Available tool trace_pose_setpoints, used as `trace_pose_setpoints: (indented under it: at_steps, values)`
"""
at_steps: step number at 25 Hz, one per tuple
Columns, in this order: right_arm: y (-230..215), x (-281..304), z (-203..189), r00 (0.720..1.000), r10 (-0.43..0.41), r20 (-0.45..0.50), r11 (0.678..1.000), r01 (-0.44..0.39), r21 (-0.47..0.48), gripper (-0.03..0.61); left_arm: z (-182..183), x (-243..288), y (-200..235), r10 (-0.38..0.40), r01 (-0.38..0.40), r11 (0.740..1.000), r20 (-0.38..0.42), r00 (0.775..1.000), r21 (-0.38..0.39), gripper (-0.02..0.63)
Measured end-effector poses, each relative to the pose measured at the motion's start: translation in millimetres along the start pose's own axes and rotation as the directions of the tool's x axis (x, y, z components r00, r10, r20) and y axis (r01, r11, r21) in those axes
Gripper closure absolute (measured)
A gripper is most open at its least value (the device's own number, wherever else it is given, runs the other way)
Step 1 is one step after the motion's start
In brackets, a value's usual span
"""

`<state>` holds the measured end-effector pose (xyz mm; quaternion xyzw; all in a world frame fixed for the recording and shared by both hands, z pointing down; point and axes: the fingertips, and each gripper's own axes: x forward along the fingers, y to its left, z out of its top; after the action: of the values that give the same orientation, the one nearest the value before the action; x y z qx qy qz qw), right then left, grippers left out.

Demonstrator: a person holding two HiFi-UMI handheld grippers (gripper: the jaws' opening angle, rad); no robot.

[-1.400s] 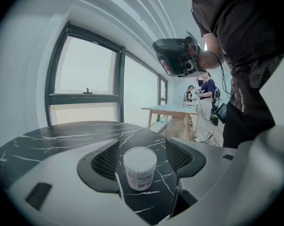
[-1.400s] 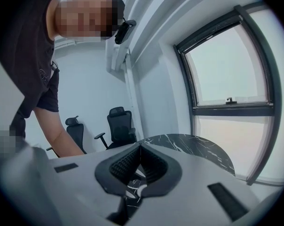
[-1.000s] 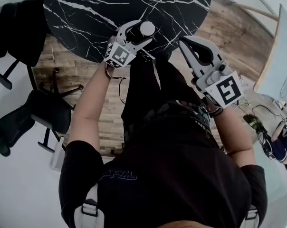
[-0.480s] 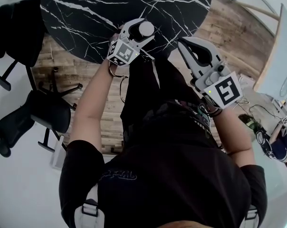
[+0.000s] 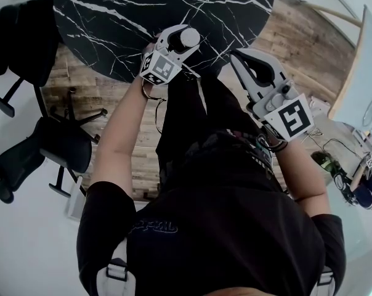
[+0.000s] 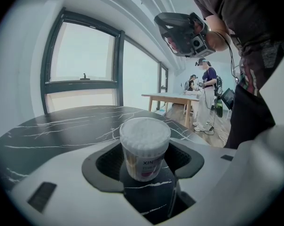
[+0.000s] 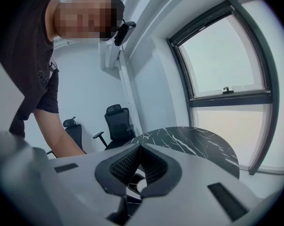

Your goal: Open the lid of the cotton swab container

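1. Since a second ago, our left hand-held gripper (image 5: 185,39) has edged slightly forward around the container. The container itself has kept its spot, and our right hand-held gripper (image 5: 237,55) has not shifted.
2. We see the small round clear-plastic cotton swab container (image 6: 145,140) standing upright on the black, white-veined marble counter (image 5: 112,17), close to the counter's near edge. Its top is a packed white face of swab tips.
3. It stands between the left hand-held gripper's jaws, which have just been closing. They are spread wide, with the dark ribbed pads (image 6: 109,160) against both sides of the container.
4. Our right hand-held gripper has its jaws pressed together on nothing. It is off to the right of the container, apart from it.
5. The label reads "XIN" in dark letters, and the rest curves out of sight. A pinkish band below it is too small to read.
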<state>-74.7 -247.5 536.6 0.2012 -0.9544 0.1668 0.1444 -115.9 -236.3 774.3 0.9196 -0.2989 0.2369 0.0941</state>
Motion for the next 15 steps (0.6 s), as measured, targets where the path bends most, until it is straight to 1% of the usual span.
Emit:
trace_pose_setpoints:
  at_steps: [3, 6, 11, 15]
  values:
    - [0, -3, 4, 1.000, -0.005, 0.002, 1.000, 0.005, -0.015, 0.555, 2, -1, 2, 0.010, -0.010, 1.000, -0.015, 1.000, -0.007, 0.339]
    - [0, -8, 8, 1.000, -0.008, 0.008, 1.000, 0.008, -0.027, 0.555, 12, -5, 0, 0.019, -0.020, 1.000, -0.011, 1.000, -0.022, 0.341]
    - [-1, -13, 21, 0.999, -0.013, 0.030, 0.998, 0.015, -0.053, 0.555, 50, -15, 3, 0.043, -0.043, 0.998, 0.001, 0.999, -0.048, 0.341]
    - [-4, -21, 40, 0.997, -0.020, 0.071, 0.996, 0.026, -0.080, 0.555, 89, -25, 9, 0.068, -0.067, 0.995, 0.008, 0.998, -0.070, 0.342]
